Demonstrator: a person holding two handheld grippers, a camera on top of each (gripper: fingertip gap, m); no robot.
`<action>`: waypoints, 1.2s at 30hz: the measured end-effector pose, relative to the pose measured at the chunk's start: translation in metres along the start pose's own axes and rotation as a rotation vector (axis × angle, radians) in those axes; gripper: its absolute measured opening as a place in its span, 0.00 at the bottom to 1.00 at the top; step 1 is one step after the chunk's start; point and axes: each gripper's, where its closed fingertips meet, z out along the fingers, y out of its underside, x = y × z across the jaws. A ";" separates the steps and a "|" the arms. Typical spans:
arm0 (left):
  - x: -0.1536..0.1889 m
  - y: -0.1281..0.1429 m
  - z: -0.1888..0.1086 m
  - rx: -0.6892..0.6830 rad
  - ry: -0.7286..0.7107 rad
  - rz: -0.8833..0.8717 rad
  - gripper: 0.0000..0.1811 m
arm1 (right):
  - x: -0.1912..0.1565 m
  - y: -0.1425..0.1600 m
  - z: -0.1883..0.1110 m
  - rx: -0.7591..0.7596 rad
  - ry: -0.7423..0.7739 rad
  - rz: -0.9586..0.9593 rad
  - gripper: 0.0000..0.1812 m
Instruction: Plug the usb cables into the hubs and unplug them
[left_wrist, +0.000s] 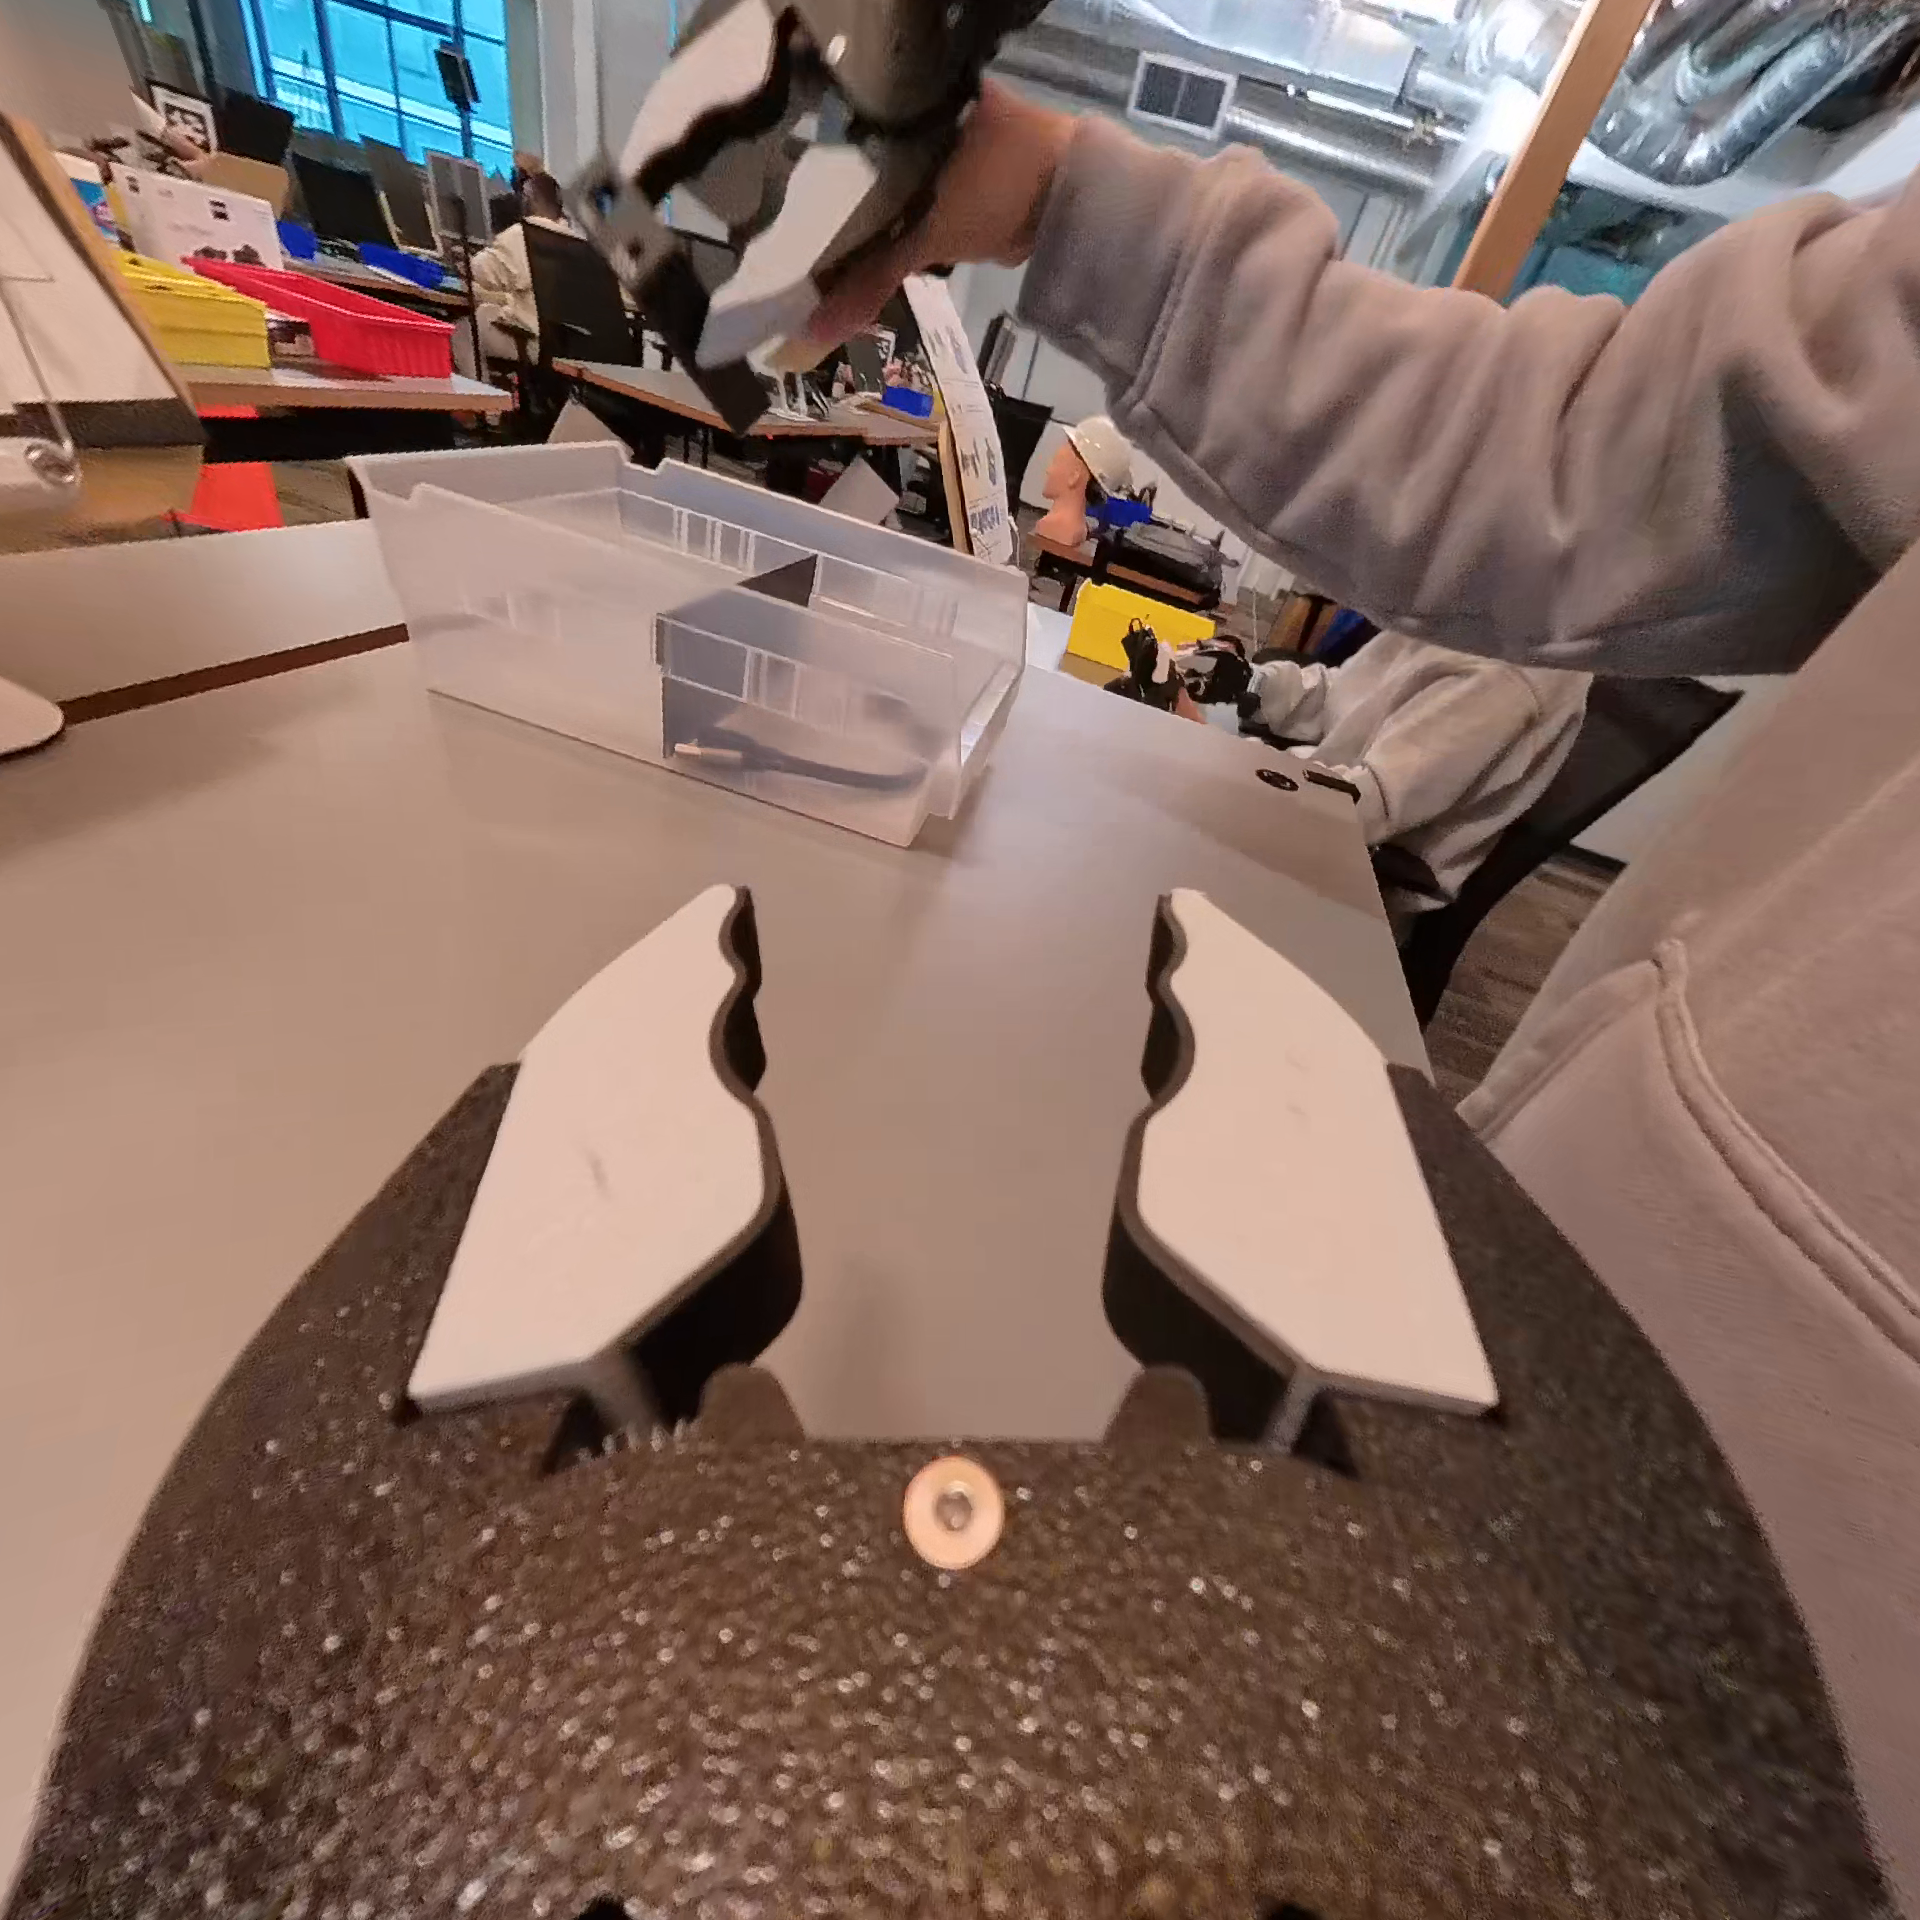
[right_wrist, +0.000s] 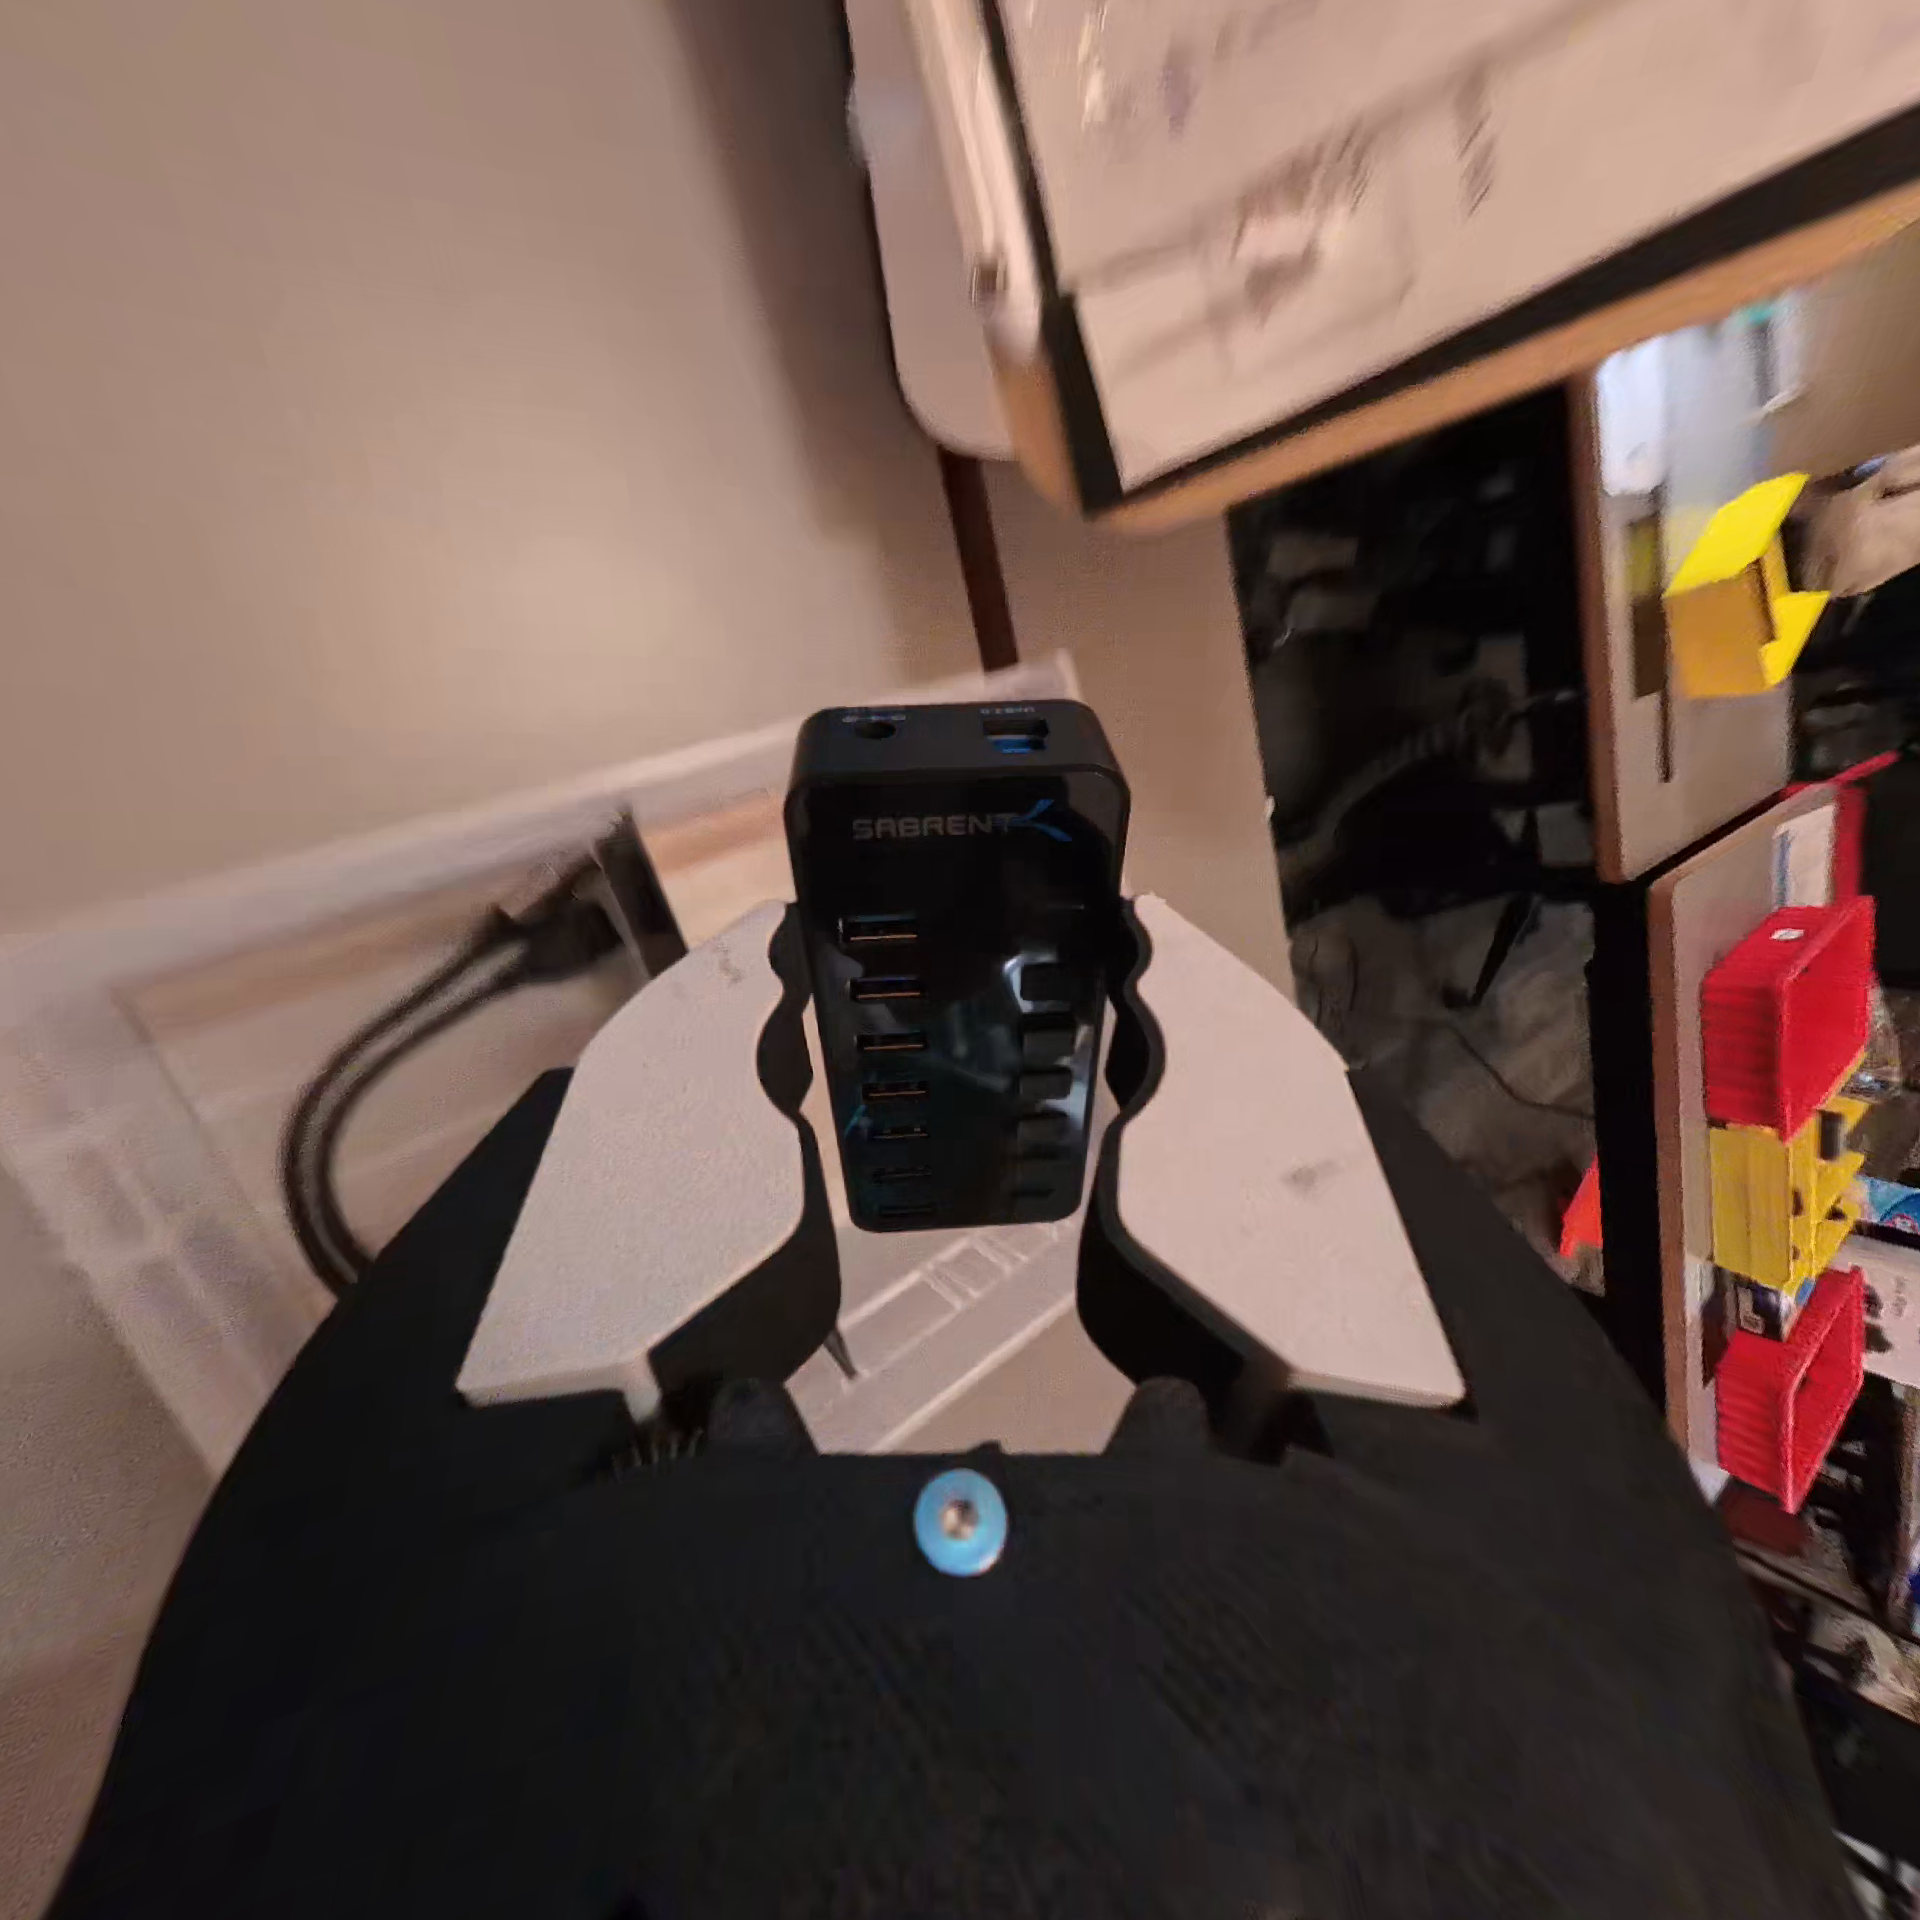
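the right claw (right_wrist: 956, 1039) is pinching the black hub (right_wrist: 954, 966) up over the clear bin (left_wrist: 582, 582) holding the cable (left_wrist: 831, 774), the left claw (left_wrist: 951, 997) is hanging spread and empty, so i'm judging nothing is plugged yet.

Clear bin (left_wrist: 499, 582) on grey table (left_wrist: 260, 883); red tray (left_wrist: 343, 317), yellow tray (left_wrist: 192, 307) behind.

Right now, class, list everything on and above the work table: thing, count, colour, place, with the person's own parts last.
Table: one, grey, under everything.
Bin: one, clear, far side of the table.
Cable: one, black, inside the bin.
Hub: one, black, held above the bin.
Sleeve: one, grey, reaching over the table.
Left gripper: one, black and white, jaws open, empty.
Right gripper: one, black and white, jaws shut on the hub.
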 end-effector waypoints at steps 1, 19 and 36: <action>0.000 0.001 -0.003 0.004 -0.007 -0.005 0.39 | 0.000 0.014 0.015 -0.047 -0.044 -0.007 0.31; -0.105 -0.057 -0.139 -0.035 -0.627 -0.210 0.39 | -0.015 0.099 0.083 -0.233 -0.136 0.365 0.32; -0.237 0.055 -0.188 -0.366 -0.594 -1.235 0.40 | -0.194 -0.071 -0.025 0.589 -0.284 0.756 0.32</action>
